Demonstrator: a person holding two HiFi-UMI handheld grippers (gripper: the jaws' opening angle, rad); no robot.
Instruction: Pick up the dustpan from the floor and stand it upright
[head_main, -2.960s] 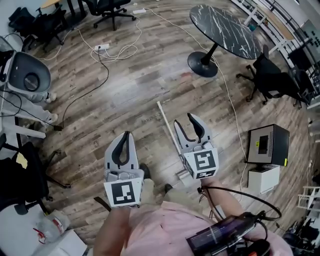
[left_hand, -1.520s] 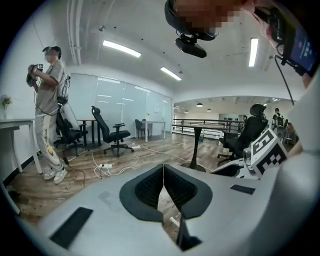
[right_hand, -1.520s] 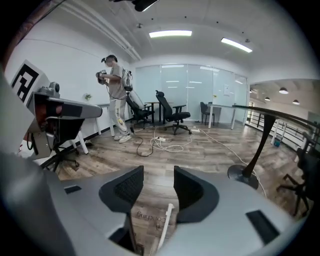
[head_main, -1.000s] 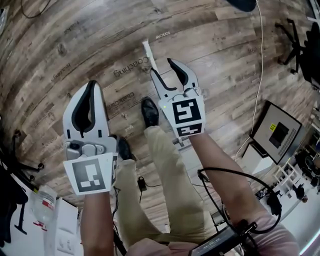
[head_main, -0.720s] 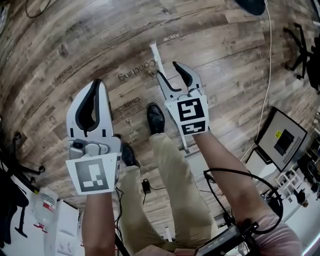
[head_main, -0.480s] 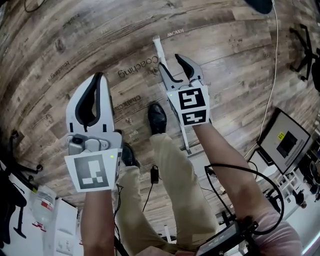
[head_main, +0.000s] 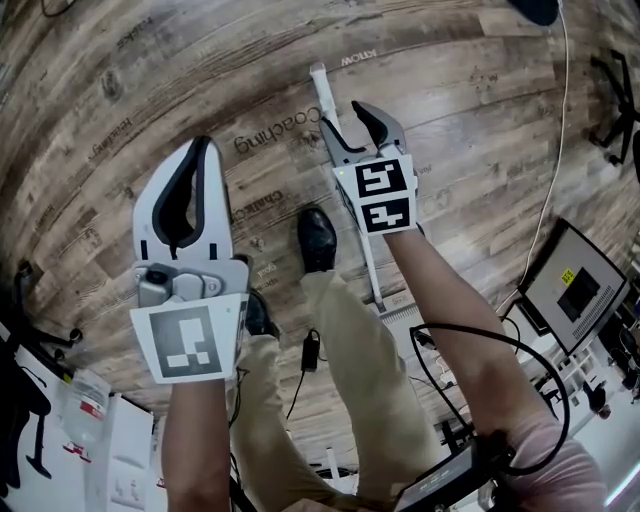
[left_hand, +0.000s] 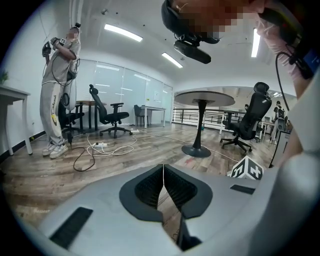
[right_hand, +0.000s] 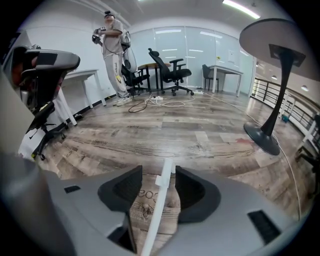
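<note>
The dustpan lies flat on the wooden floor, and its long white handle (head_main: 345, 190) runs away from my feet; the pan end (head_main: 398, 312) shows only partly beside my right arm. My right gripper (head_main: 347, 112) is low over the far part of the handle and is open. In the right gripper view the handle (right_hand: 159, 200) lies between the two spread jaws of that gripper (right_hand: 159, 176), with a gap on each side. My left gripper (head_main: 197, 150) hangs to the left of the handle, shut and empty; its pads (left_hand: 150, 187) meet in the left gripper view.
My black shoe (head_main: 316, 238) stands just left of the handle. A computer case (head_main: 585, 290) and a cable (head_main: 556, 130) are at the right. A round pedestal table (left_hand: 202, 97), office chairs (left_hand: 107, 112), a cable coil (left_hand: 107, 147) and a standing person (right_hand: 114, 55) lie farther out.
My right gripper has moved forward along the handle toward its far end and lower, so the handle now lies between its jaws. The left gripper has barely moved.
</note>
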